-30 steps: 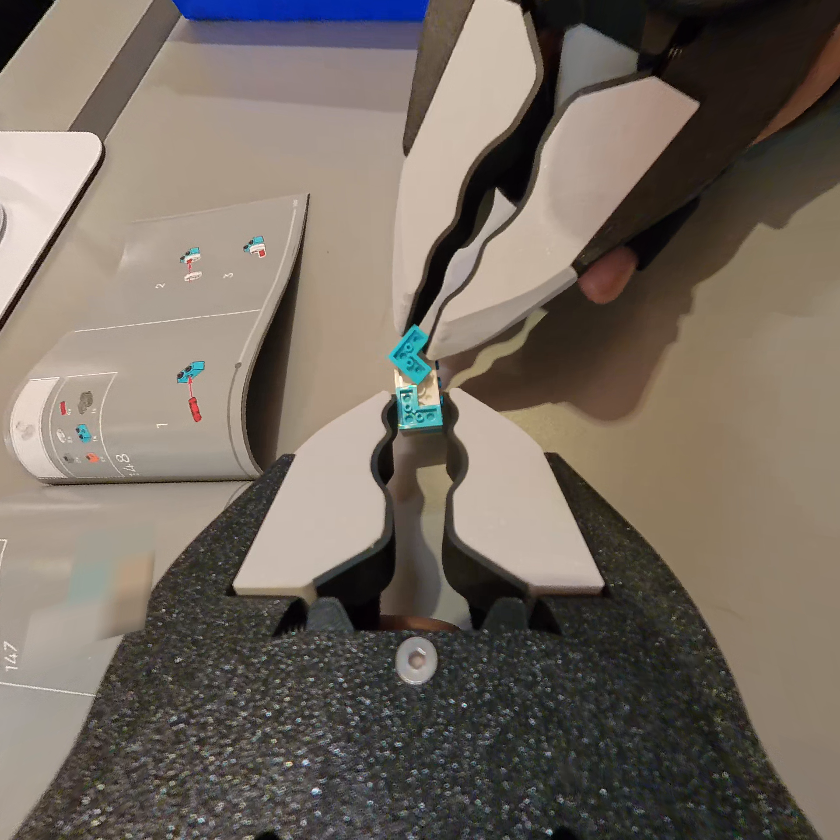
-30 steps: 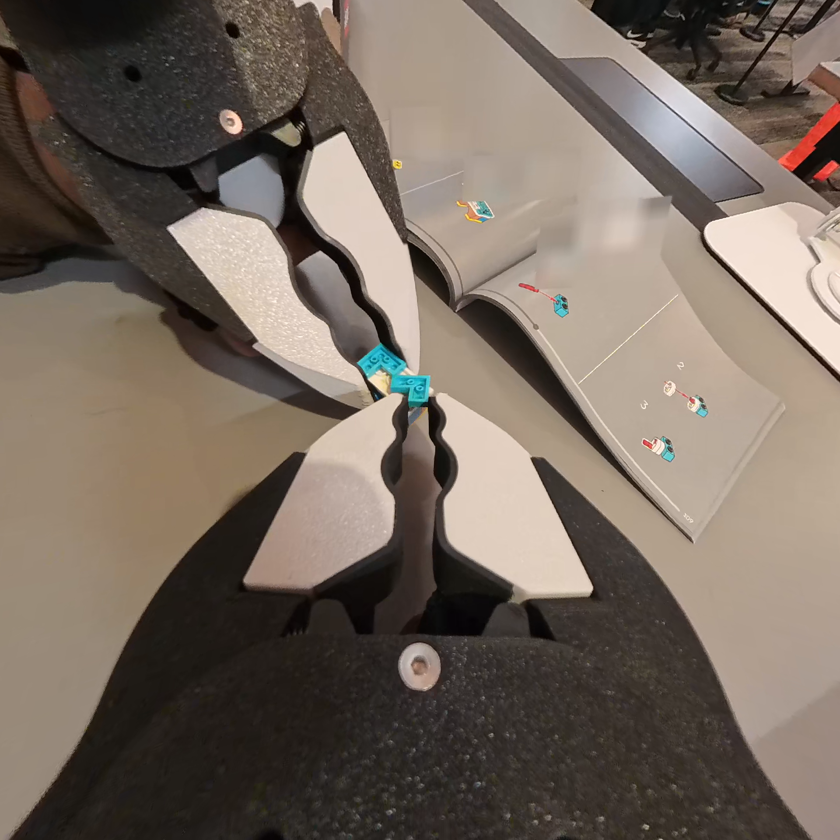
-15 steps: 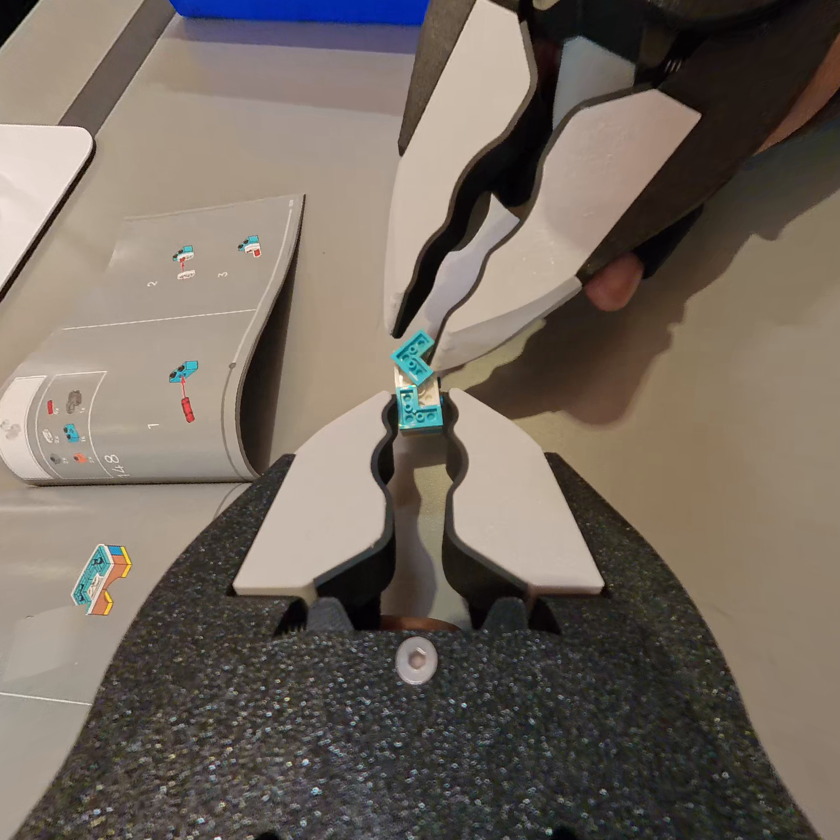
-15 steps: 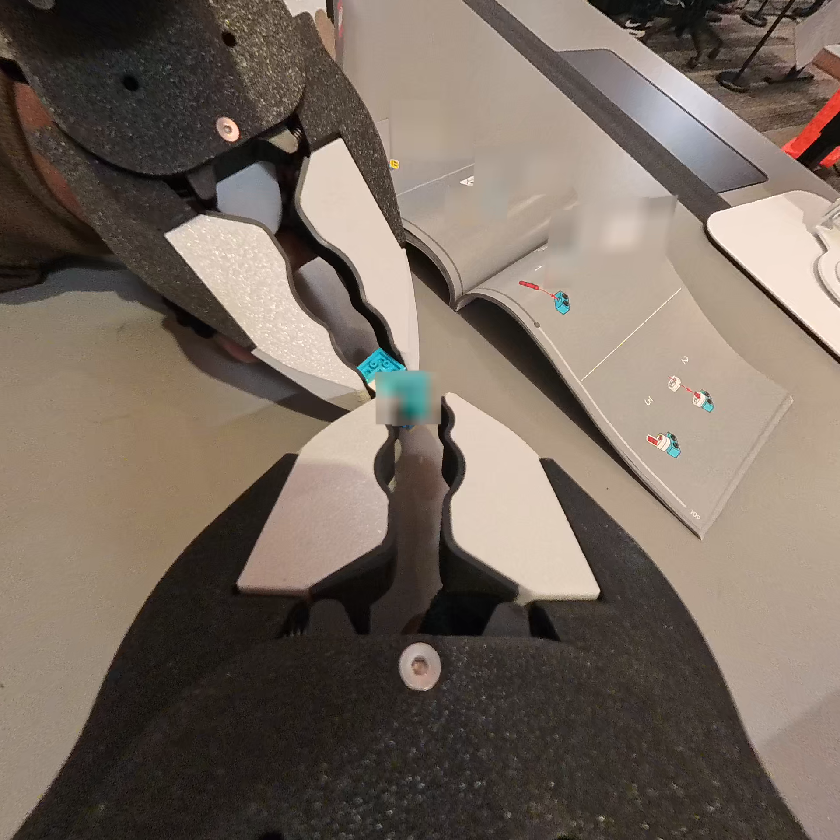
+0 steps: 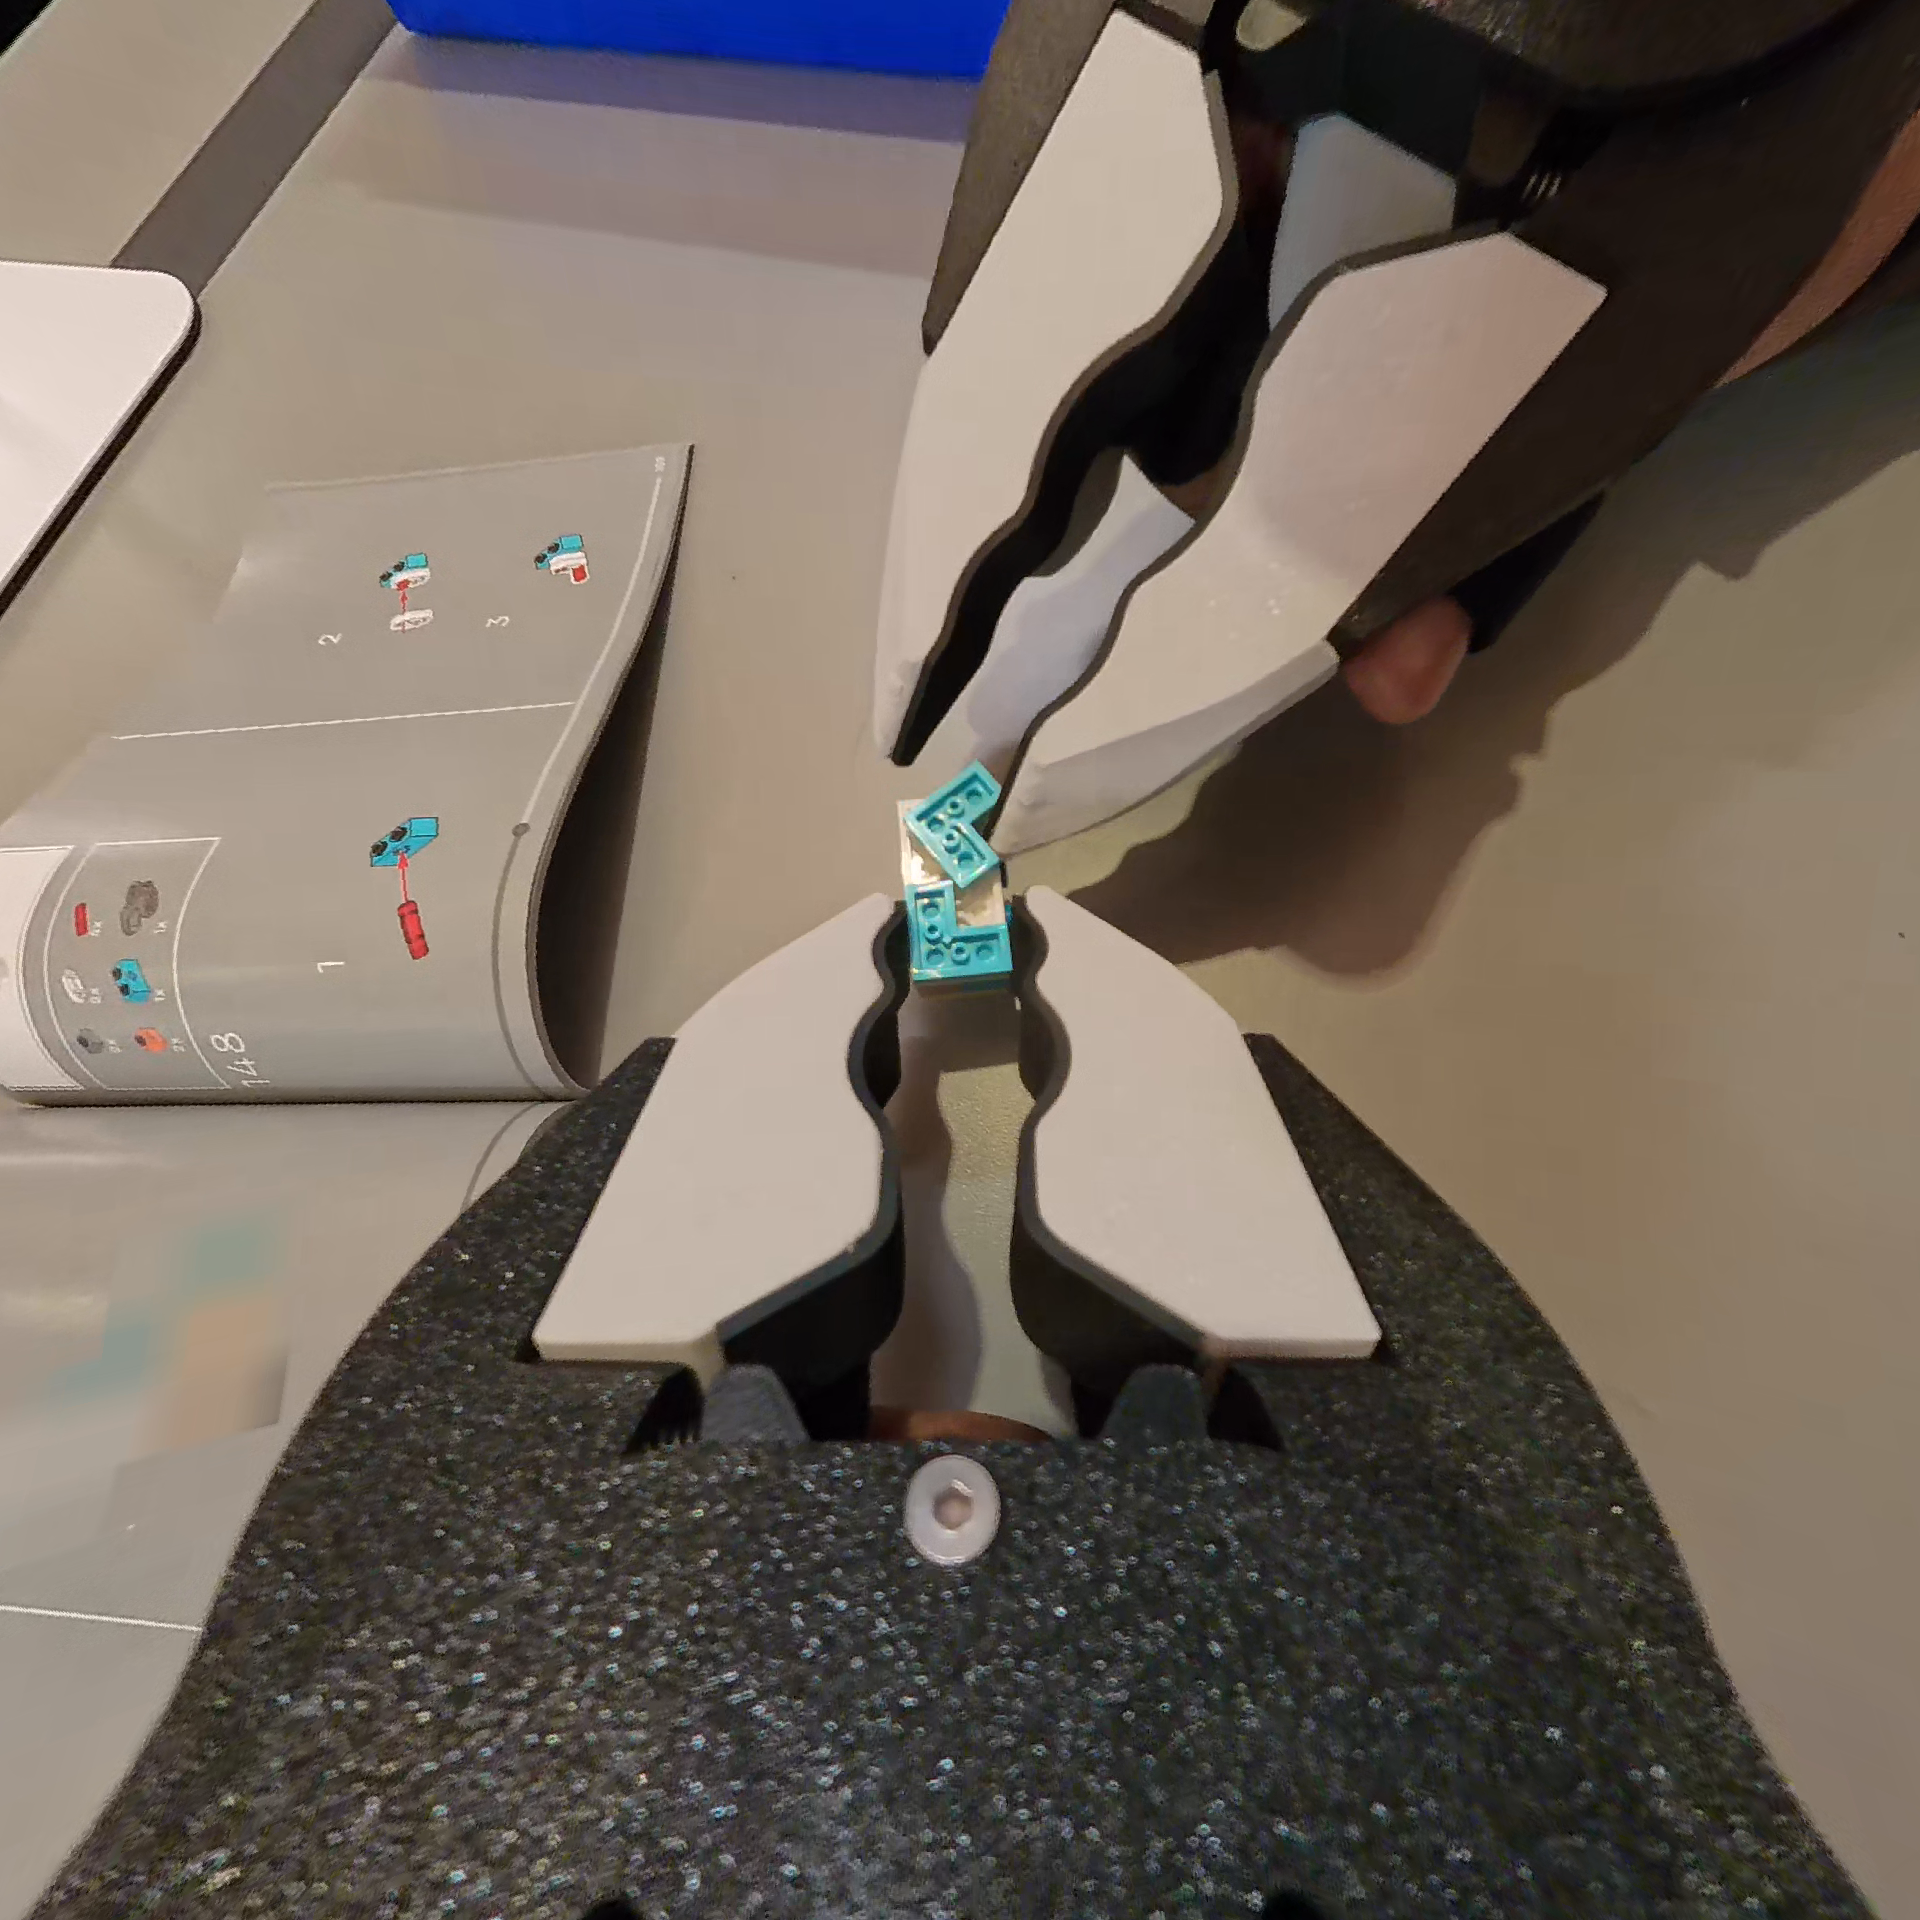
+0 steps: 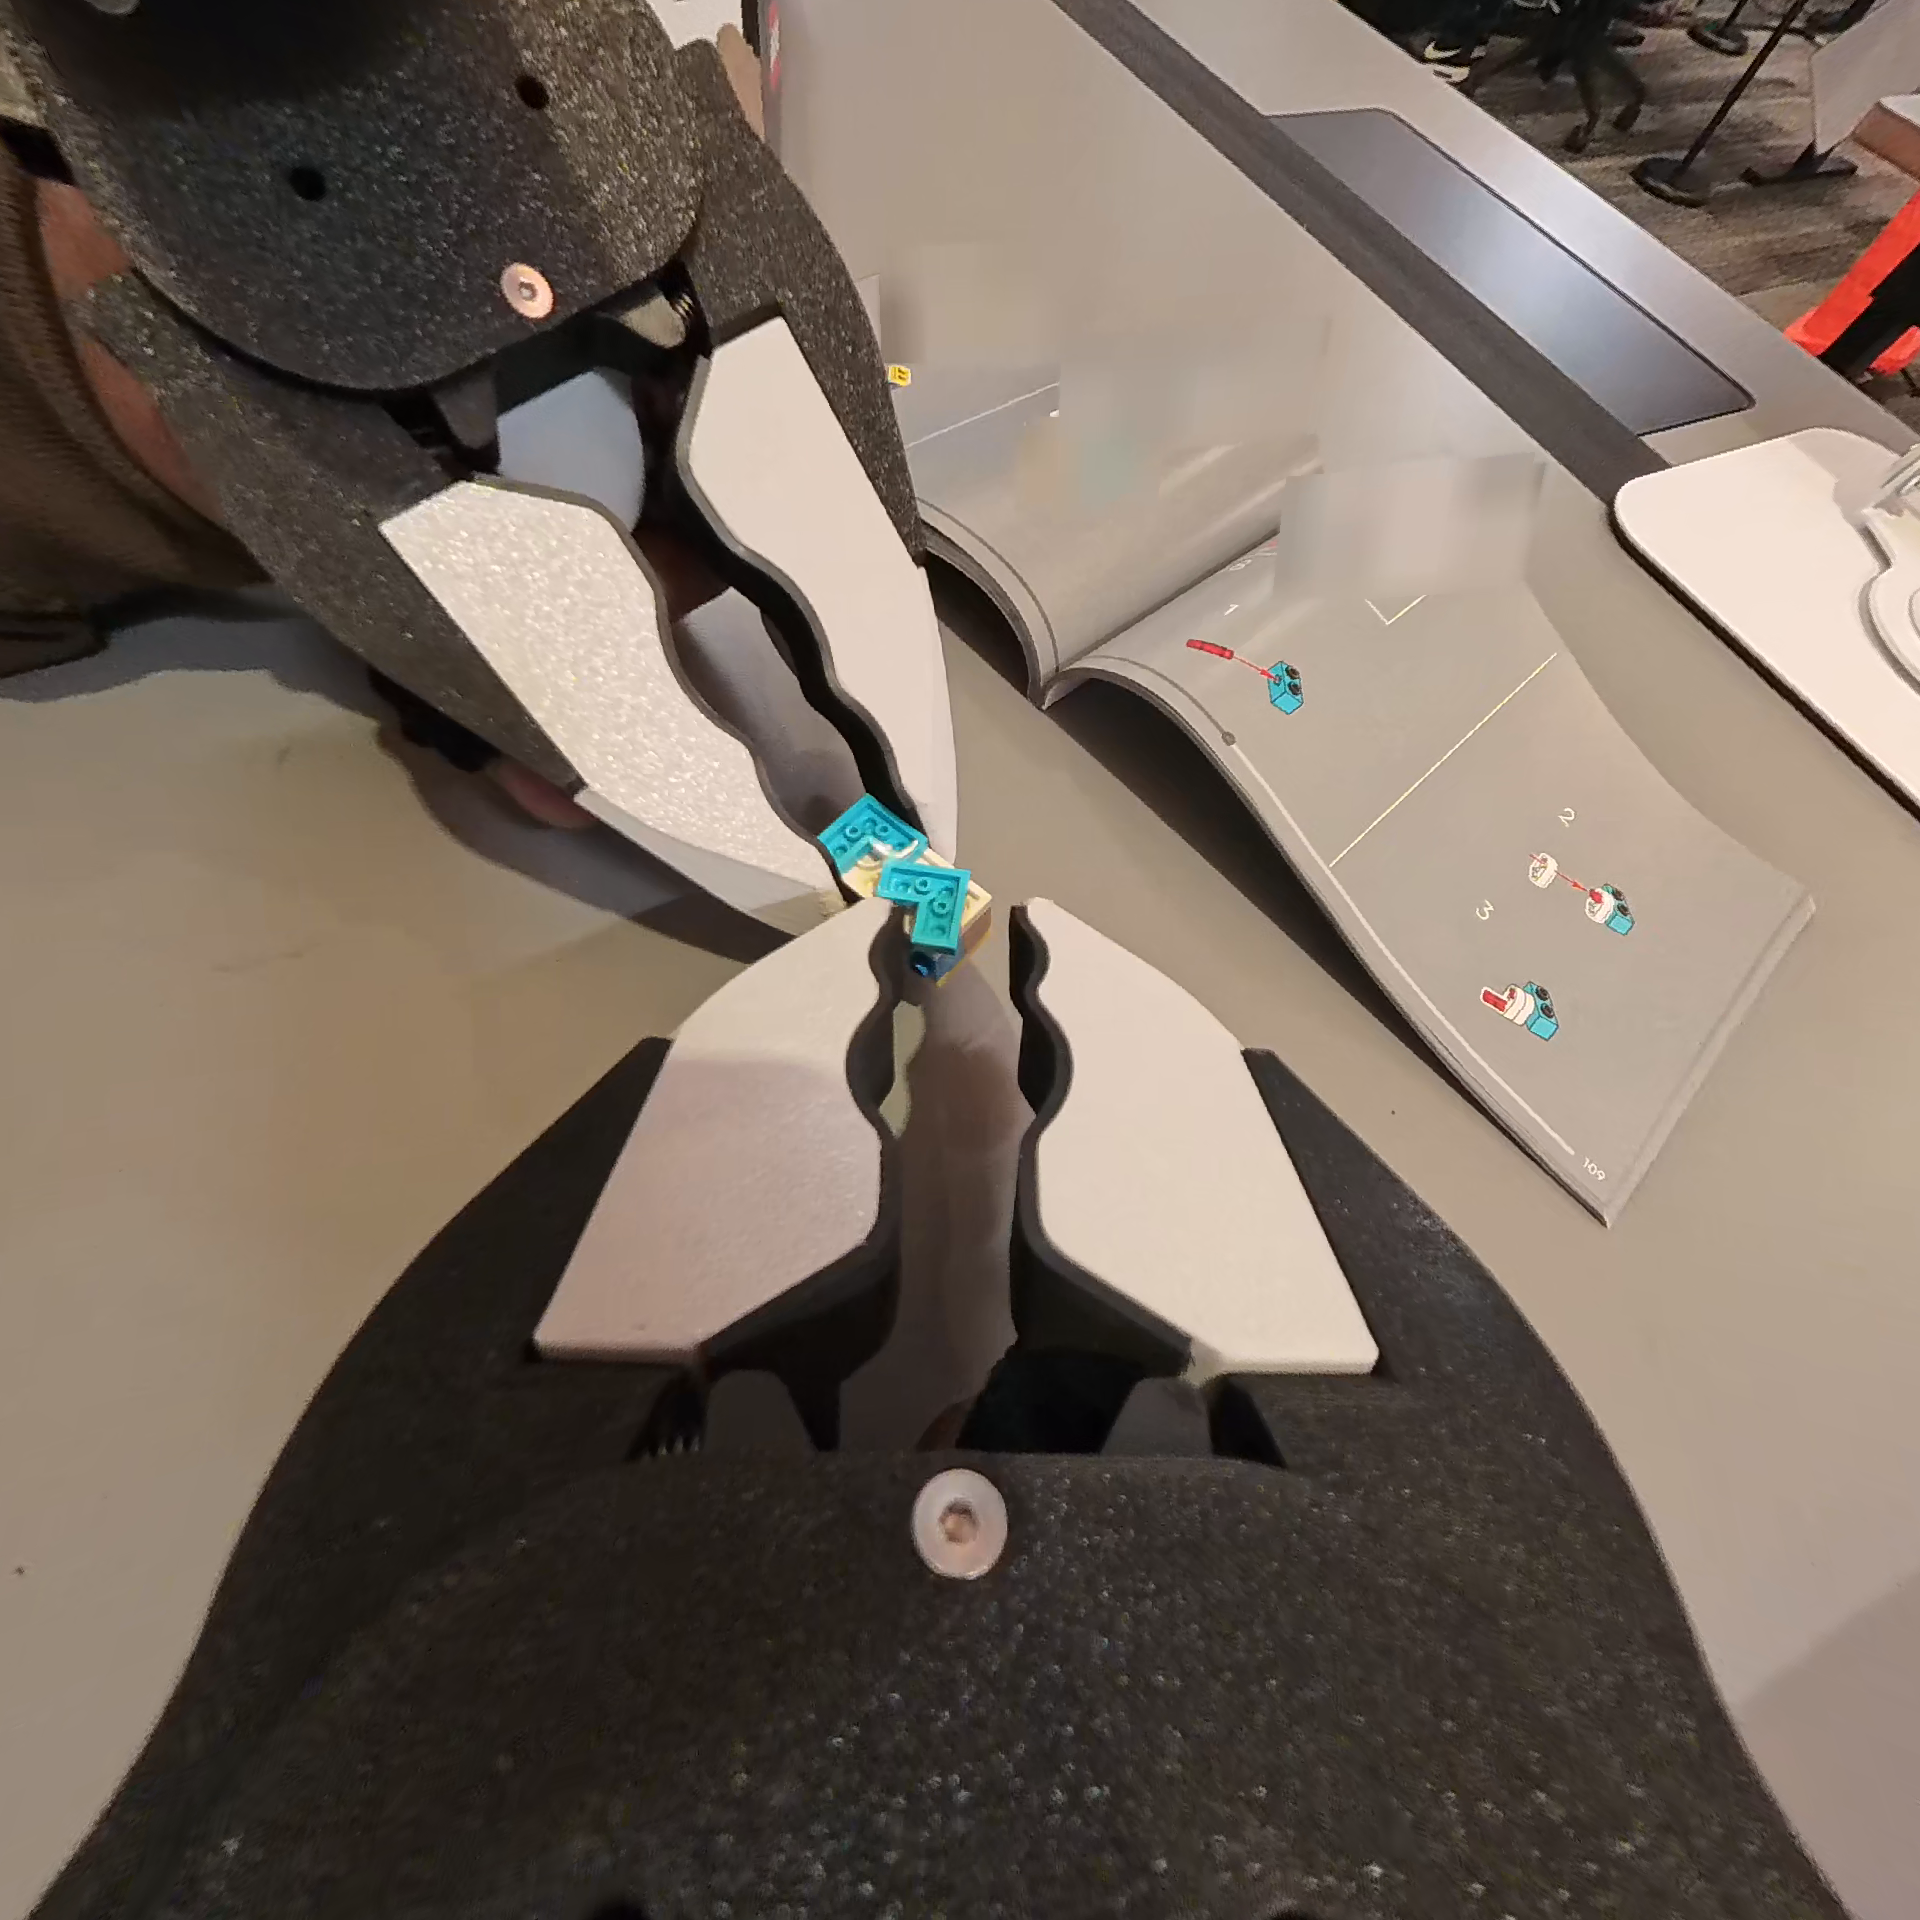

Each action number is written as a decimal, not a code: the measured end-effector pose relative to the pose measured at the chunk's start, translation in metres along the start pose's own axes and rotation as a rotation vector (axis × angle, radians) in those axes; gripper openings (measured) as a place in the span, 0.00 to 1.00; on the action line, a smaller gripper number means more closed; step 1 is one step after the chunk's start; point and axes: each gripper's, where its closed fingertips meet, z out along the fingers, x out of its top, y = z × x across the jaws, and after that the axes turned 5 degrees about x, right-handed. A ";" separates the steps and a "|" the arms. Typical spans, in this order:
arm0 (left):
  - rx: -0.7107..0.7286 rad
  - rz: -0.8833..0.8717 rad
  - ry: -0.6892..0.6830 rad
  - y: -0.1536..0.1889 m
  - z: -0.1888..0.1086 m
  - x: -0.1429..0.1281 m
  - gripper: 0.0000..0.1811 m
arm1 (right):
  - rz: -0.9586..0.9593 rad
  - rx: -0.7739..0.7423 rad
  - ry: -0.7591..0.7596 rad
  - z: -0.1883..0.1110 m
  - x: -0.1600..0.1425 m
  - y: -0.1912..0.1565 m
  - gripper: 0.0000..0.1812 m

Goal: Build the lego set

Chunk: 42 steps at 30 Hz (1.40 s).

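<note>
Lego assembly: small stack, pale plates beneath two teal L-shaped corner plates, held clear above the grey worktop, between the two claws.

Near corner plate: seated flat on the pale plate, studs up. Left claw closed on this end of the assembly, tips pressing its two sides.

Far corner plate: lies askew on the pale plate, one edge lifted; judged not yet pressed home. Right claw parted, gripping nothing; in its own view the left tip is at or touching the piece, the right tip stands clear.

Orientation: long axis of the assembly runs from the left claw toward the right claw, near to far in the left wrist view. Studded faces up. The two L shapes do not match in angle; the far one is turned relative to the near one.

Handling note (judgement): square the far plate to the studs below before pressing; push straight down along the stud axis with a tip flat on the plate; left claw must hold firm against that push. Small smooth parts, likely to pop off or spin if pressed at a corner.

Adjacent: open instruction booklet, left on the worktop; white tray, far right in the right wrist view.
</note>
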 end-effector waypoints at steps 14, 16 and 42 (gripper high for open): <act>-0.023 -0.044 0.022 -0.002 0.003 0.000 0.10 | 0.078 0.028 0.021 -0.002 -0.001 0.005 0.10; -0.024 -0.053 0.026 -0.003 0.003 0.000 0.10 | 0.084 0.033 0.025 -0.002 -0.001 0.005 0.10; -0.003 -0.067 0.039 -0.012 -0.004 0.001 0.10 | -0.243 0.285 0.210 -0.010 0.019 0.013 0.15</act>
